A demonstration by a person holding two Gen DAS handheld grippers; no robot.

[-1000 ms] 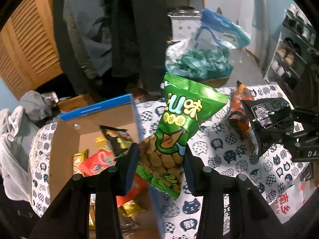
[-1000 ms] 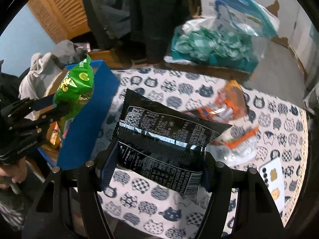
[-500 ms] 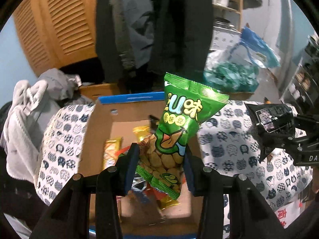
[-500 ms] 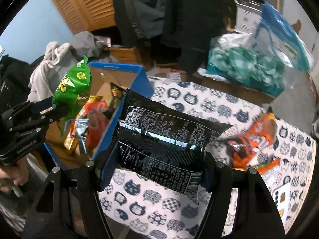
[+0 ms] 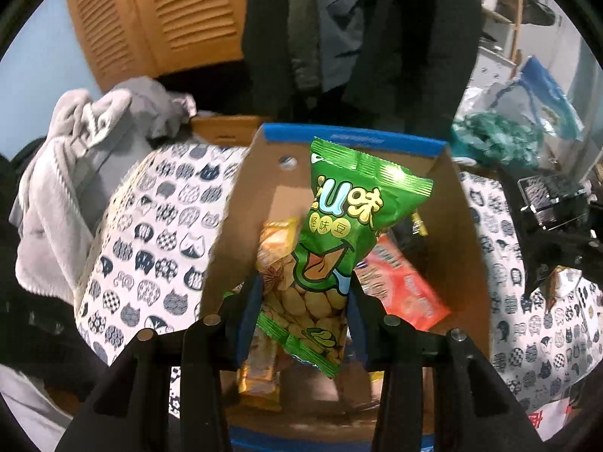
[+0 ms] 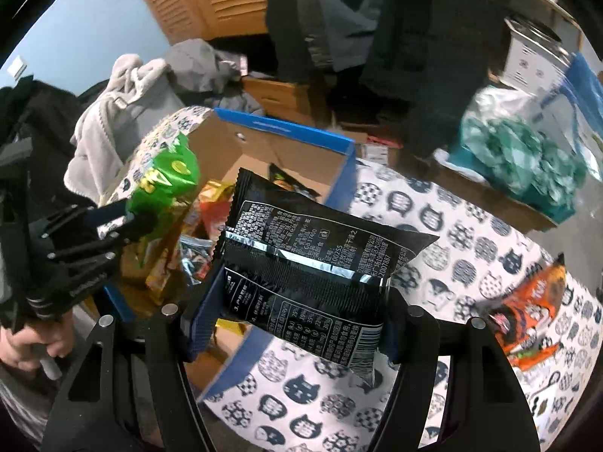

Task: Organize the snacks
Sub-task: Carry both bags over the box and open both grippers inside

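Two packets are in your grip right now, one in each gripper. Nearest in the left wrist view, your left gripper [image 5: 299, 320] is clamped on the lower end of the green bean packet [image 5: 339, 241], which stands up and leans toward 1 o'clock above the open cardboard box [image 5: 463, 226]. Below and behind it lie a yellow packet [image 5: 277, 233] at 11 o'clock and a red packet [image 5: 399, 282] at 3 o'clock, both already inside the box.

Nearest in the right wrist view, your right gripper [image 6: 297, 320] is clamped across the black packet [image 6: 312, 260], printed back facing the camera. It hangs over the box's near blue edge [image 6: 241, 361], partly above the cat-print surface [image 6: 433, 226]. Farther out at 3 o'clock an orange packet [image 6: 527, 312] waits on that surface.

You look to be at the drop-off step. The green packet seems placed for release, so part those jaws once it is low enough. Bring the black packet toward 10 o'clock, clear of the blue edge, before letting go. The orange one likely comes after.
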